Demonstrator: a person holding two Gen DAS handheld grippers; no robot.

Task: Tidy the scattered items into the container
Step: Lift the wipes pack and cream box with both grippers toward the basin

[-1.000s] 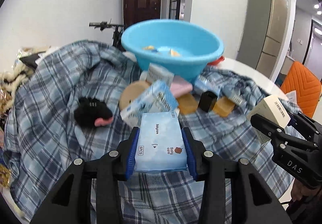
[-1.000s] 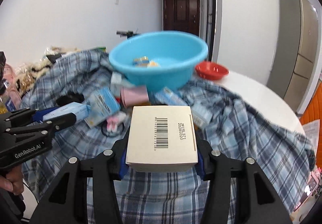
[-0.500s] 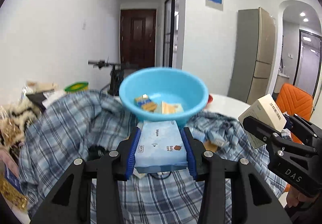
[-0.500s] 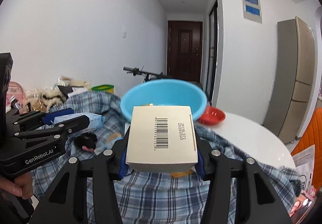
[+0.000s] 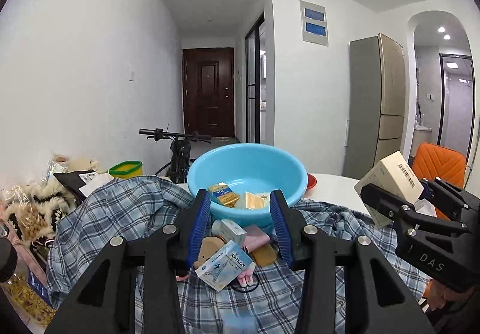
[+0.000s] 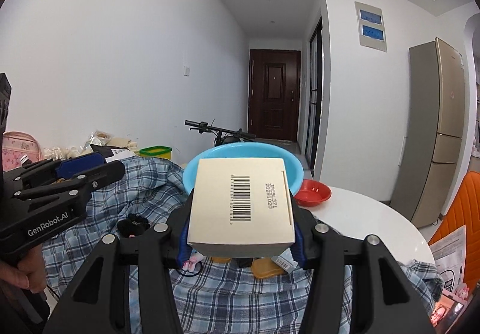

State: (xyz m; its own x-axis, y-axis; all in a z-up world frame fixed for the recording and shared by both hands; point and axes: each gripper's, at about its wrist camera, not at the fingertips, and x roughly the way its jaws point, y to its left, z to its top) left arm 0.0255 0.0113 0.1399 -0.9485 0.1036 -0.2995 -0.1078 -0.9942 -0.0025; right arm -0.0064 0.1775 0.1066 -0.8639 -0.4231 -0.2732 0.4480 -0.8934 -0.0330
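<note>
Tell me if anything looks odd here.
The left gripper has empty jaws, and a blurred pale-blue shape sits just beneath it over the plaid cloth, possibly something dropped.

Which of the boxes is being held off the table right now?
The beige barcoded box, clamped in the right gripper; the RAISON box and the small white box lie on the plaid cloth.

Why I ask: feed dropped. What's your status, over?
Left gripper open, empty. Right gripper shut on beige box. Blue basin ahead, few packs inside. Nothing blocking.
</note>
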